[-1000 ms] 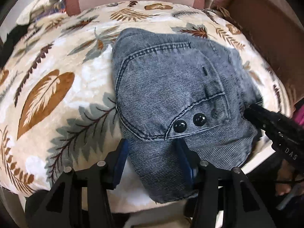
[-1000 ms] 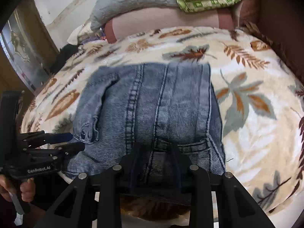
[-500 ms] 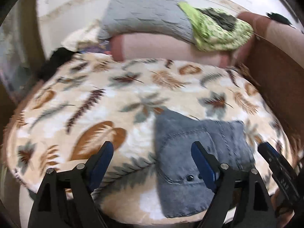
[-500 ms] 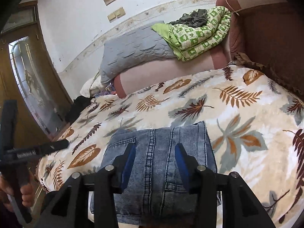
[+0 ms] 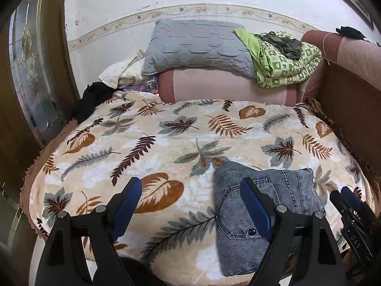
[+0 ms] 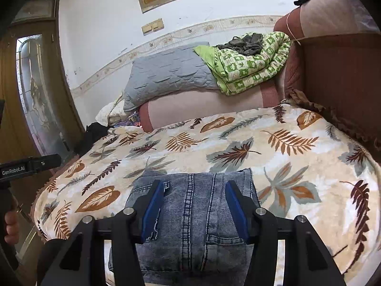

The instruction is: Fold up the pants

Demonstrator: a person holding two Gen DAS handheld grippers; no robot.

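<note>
The faded blue-grey denim pants lie folded into a compact, roughly rectangular bundle, flat on the bed near its front edge, at about five o'clock in the left wrist view. A stitched pocket with a dark button faces up.

Both wrist cameras look down at a slant from the near edge of the leaf-print blanket, facing the far wall. Each sits close above the folded pants, which both views share; the right view is more directly over them.
</note>
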